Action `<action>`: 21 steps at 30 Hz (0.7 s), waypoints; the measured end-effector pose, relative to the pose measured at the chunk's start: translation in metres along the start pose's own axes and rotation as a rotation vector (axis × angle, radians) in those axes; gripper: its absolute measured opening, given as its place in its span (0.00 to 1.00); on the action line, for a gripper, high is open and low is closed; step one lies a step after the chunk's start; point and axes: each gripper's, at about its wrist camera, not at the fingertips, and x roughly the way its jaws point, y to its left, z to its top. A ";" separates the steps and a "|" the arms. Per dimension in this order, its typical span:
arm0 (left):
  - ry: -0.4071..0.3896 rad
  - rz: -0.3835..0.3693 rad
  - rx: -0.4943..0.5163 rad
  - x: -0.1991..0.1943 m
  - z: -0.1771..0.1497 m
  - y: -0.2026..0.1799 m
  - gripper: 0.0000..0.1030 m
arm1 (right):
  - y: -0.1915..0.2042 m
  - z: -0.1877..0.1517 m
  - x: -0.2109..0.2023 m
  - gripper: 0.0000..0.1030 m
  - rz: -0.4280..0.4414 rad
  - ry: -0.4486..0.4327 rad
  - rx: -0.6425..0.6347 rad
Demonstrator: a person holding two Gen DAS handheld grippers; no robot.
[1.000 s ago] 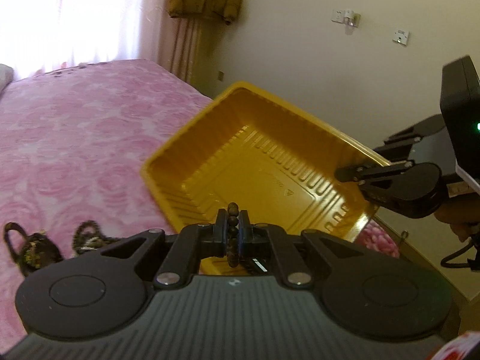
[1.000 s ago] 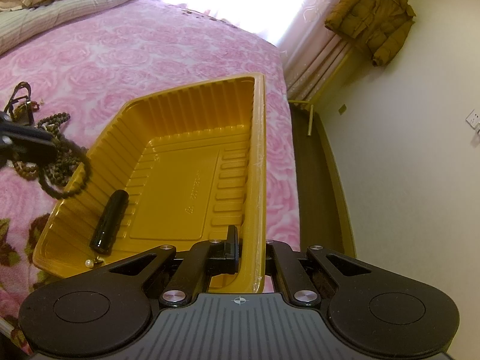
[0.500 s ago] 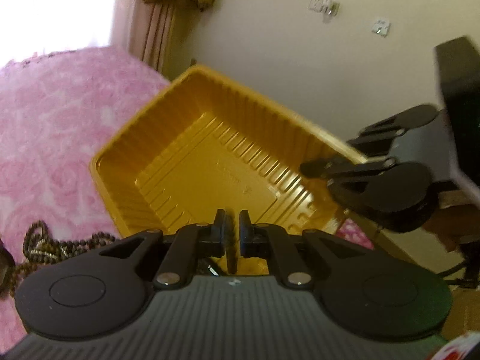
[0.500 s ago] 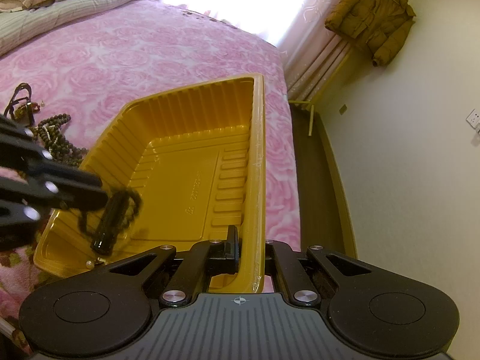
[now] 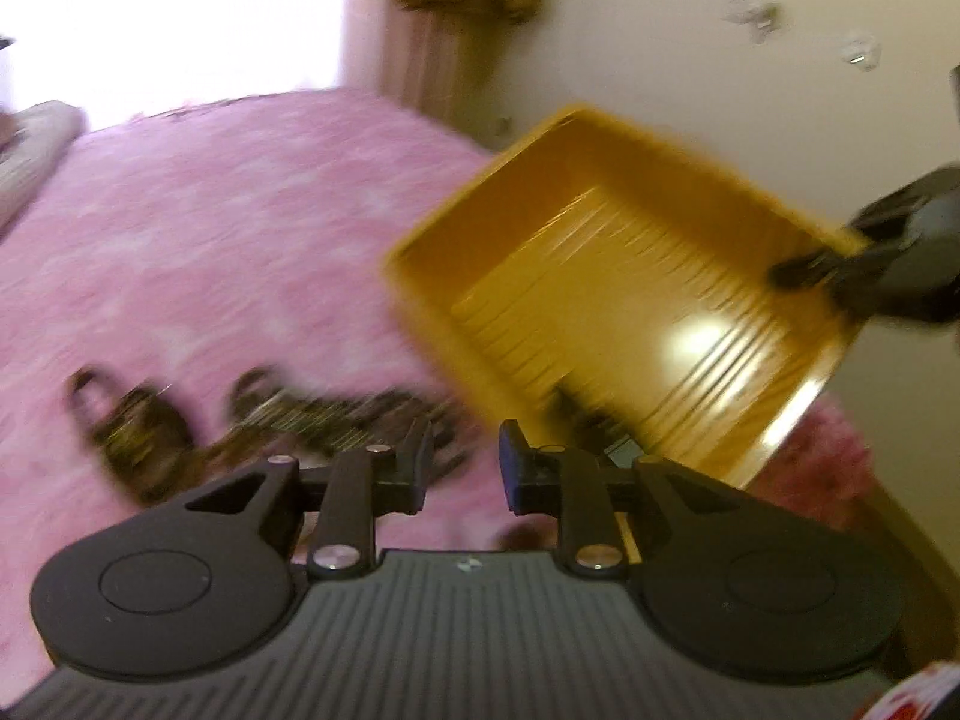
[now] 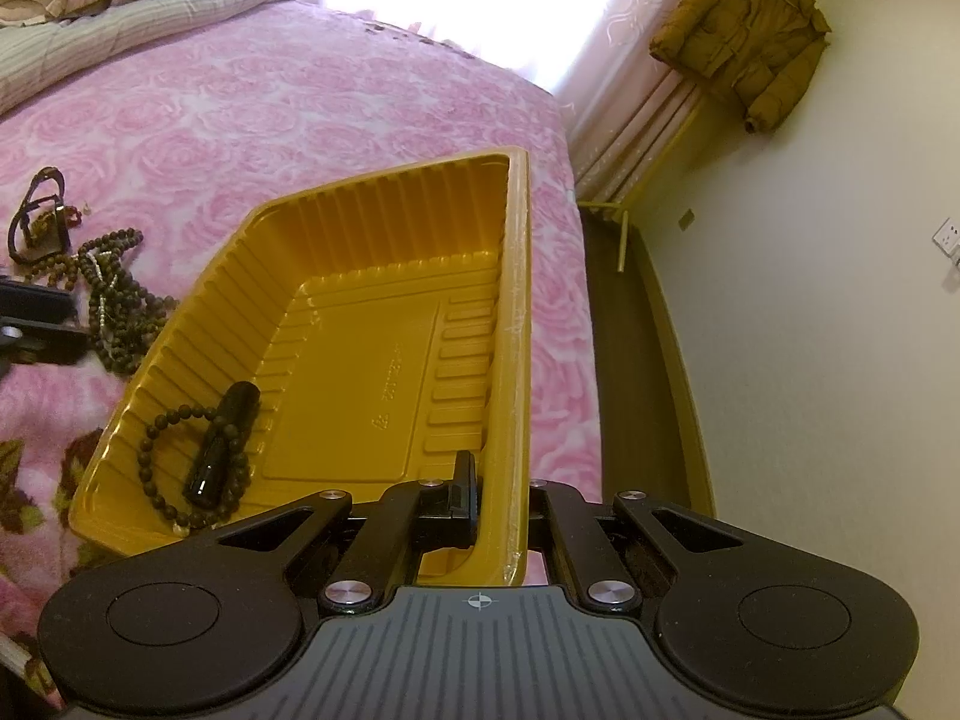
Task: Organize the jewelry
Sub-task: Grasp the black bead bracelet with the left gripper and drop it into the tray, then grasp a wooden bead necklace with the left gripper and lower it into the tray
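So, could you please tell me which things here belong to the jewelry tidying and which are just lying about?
Belongs to the job:
yellow tray
bead bracelet in the tray
black tube
loose beads on the bedspread

Lying about:
brown jacket
folded blanket
wall socket

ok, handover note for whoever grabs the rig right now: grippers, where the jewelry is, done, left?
Left gripper: jaws opening, nothing between them, over the bedspread beside the tray.
Right gripper: shut on the yellow tray, clamping its near side wall.
In the tray: bead bracelet and a black tube lying across it.
On the bedspread: bead strands and a dark buckle-like piece.
Done: one bracelet in.
Left: likely the strands and buckle piece.
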 end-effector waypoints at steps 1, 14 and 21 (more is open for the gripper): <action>0.017 0.031 -0.013 0.000 -0.008 0.008 0.20 | -0.001 -0.001 0.000 0.03 0.000 -0.001 0.000; 0.047 0.181 -0.100 -0.002 -0.041 0.060 0.20 | 0.000 -0.002 0.003 0.03 -0.003 0.004 -0.004; 0.035 0.176 -0.068 0.024 -0.025 0.054 0.20 | 0.000 -0.002 0.004 0.03 -0.005 0.004 -0.006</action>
